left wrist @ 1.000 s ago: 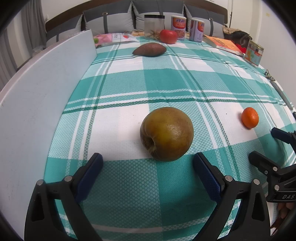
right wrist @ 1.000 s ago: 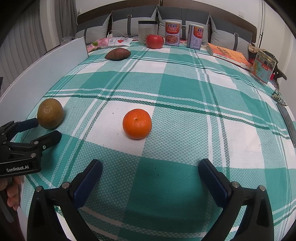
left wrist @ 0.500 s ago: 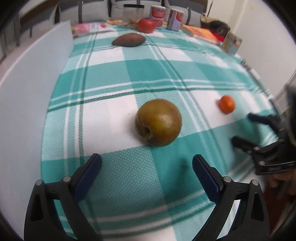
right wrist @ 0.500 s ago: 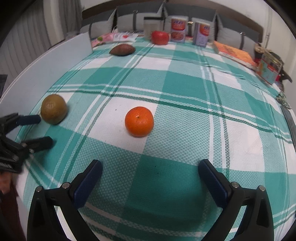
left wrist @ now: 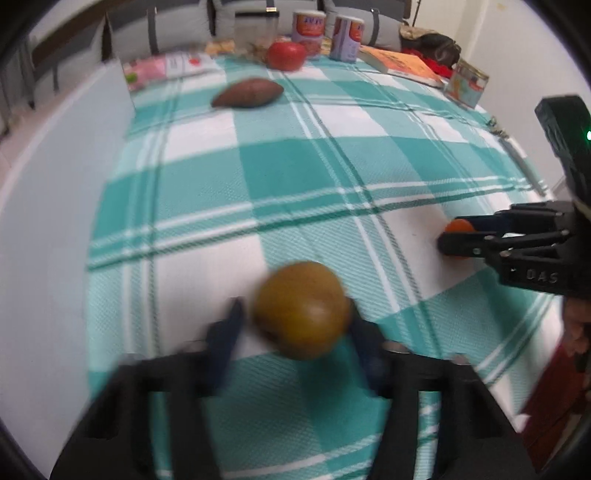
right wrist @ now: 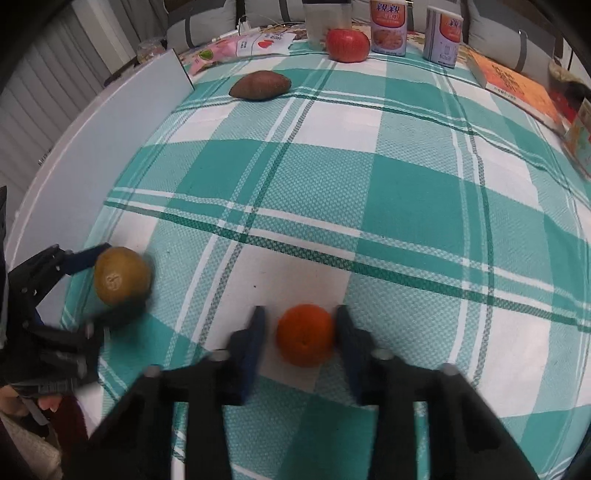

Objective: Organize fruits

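A brown-green pear (left wrist: 303,308) lies on the teal checked cloth (left wrist: 288,173), between the fingers of my left gripper (left wrist: 295,325), which close in on both its sides; the view is blurred. An orange (right wrist: 306,334) lies between the fingers of my right gripper (right wrist: 300,332), which are close on both sides. The pear (right wrist: 122,275) and left gripper (right wrist: 92,291) also show at the left of the right wrist view. The right gripper (left wrist: 450,236) with the orange (left wrist: 459,226) shows at the right of the left wrist view.
A sweet potato (right wrist: 260,85) and a red apple (right wrist: 347,44) lie at the far end. Behind them stand two cans (right wrist: 388,26), a clear jar (right wrist: 327,16) and snack packets (right wrist: 243,46). An orange book (right wrist: 513,86) lies far right. A white board (right wrist: 85,155) runs along the left.
Both grippers moved forward over their fruits and their fingers narrowed around them: the left around the pear, the right around the orange.
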The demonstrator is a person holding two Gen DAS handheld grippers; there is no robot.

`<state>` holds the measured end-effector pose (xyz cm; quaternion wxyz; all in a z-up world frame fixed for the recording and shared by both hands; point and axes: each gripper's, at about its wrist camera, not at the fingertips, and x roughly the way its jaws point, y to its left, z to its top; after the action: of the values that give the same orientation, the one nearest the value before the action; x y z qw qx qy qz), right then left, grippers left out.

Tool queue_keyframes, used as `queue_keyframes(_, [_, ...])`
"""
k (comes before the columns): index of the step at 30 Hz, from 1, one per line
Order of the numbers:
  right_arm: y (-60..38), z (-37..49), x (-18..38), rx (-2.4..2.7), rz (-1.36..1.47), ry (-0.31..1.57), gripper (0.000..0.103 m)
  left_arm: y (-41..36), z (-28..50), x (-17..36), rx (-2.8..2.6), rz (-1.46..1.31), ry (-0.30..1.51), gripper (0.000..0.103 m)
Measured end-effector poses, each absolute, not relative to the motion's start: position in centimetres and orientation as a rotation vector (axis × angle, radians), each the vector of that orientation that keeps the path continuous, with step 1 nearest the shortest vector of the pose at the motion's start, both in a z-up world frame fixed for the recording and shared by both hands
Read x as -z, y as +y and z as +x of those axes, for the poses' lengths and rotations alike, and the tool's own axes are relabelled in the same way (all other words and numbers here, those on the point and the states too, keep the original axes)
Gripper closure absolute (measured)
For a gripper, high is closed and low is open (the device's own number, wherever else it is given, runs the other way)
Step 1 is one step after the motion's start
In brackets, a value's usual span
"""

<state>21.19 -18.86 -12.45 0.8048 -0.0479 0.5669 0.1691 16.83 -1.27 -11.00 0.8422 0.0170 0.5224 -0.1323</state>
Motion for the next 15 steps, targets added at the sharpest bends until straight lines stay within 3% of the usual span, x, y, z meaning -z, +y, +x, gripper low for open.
queue_keyframes(5, [-19.2,20.5,10.6,-0.378,-0.066,1.214,0.074,0.4,15.7,8.6,0.255,-0.073,1.088,0.054])
queue_keyframes(12, [-11.6,20.8,-0.3,-0.63,0.057,1.092,0.074,9.2,12.9,-4.5,0.262,-0.35,0.961,0.054])
queue_keyframes(15, [-4.6,20.1,-3.9,-0.808,0.052,1.073,0.074,15.0,12.5,-7.5,0.163,-0.371,0.931,0.054])
